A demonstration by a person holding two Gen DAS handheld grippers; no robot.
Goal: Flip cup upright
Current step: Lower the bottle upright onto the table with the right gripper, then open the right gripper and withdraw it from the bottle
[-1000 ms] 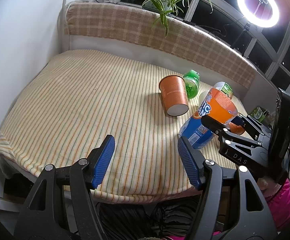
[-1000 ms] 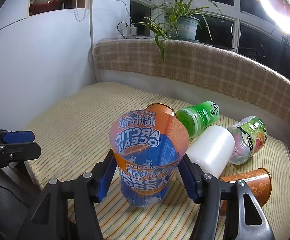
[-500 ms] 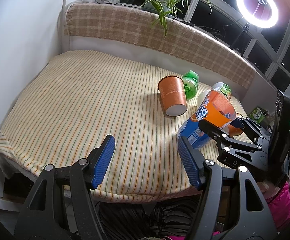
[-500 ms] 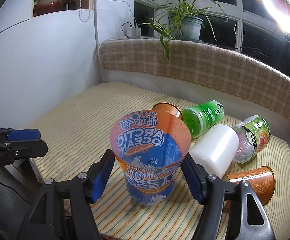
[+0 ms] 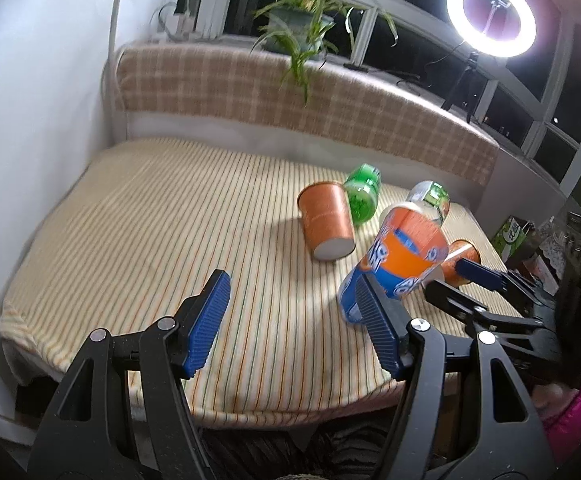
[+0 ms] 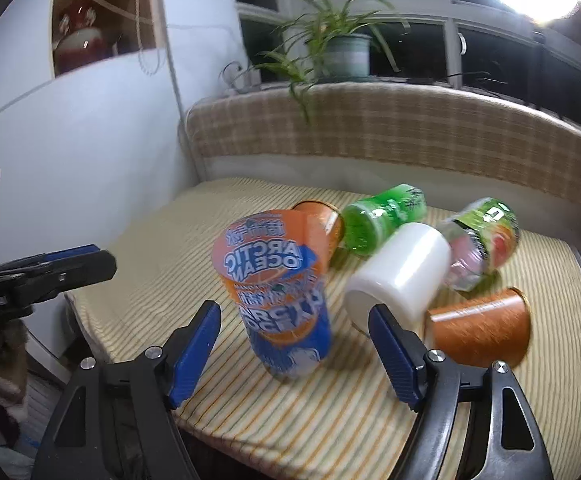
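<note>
Once gripped, cup [image 6: 278, 292] now freed

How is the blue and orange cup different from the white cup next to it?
The Arctic Ocean cup stands on its narrow end, slightly tilted; the white cup lies on its side. The Arctic Ocean cup is printed blue and orange with lettering; the white cup is plain. Both sit on the striped cloth.

bare striped cloth [image 5: 162, 216] left | 5 toppled containers crowd cup's [image 6: 278, 292] right
</note>
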